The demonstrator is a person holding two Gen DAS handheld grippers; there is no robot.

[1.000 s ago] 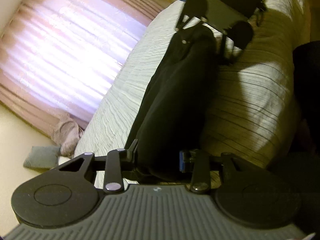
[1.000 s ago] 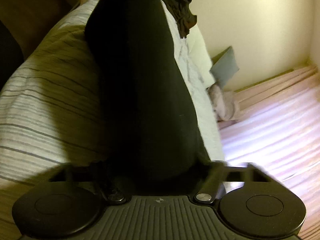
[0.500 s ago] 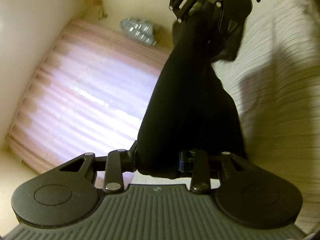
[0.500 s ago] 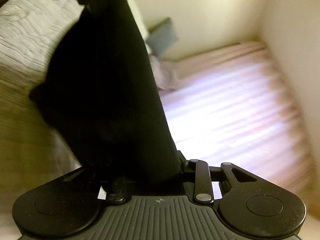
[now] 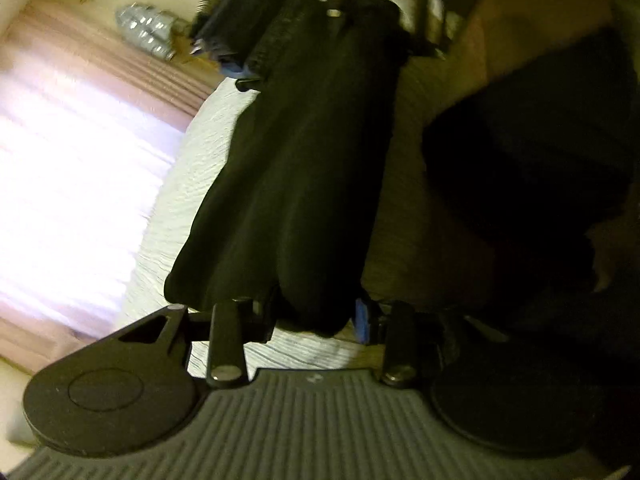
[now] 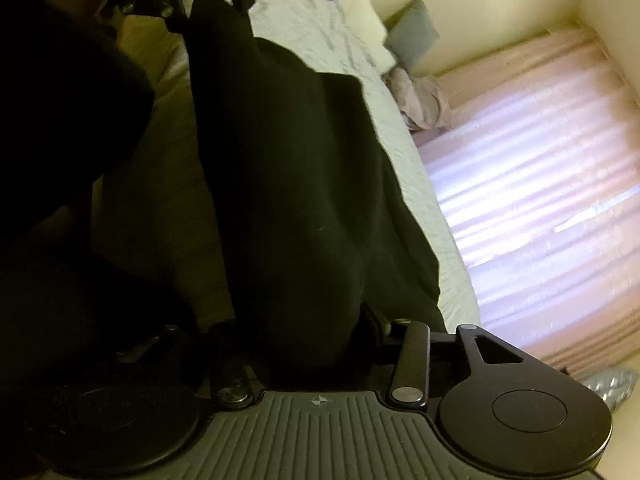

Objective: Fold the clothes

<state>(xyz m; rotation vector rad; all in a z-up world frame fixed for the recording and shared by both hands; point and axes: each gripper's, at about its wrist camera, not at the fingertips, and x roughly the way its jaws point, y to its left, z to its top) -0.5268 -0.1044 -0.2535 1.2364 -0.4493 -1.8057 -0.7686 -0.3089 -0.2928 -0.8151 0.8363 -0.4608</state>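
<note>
Right hand-held gripper (image 6: 320, 344) clamps black garment (image 6: 296, 184) above white bed (image 6: 424, 200).

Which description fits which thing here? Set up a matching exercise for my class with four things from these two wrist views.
Things:
1. black garment
2. curtain
3. grey cushion
4. white bedspread

Descriptions:
A. pink, lit from behind
B. leaning against the wall past the bed
C. stretched between both grippers
D. ribbed, lying under the garment

Pairs: 1-C, 2-A, 3-B, 4-D
</note>
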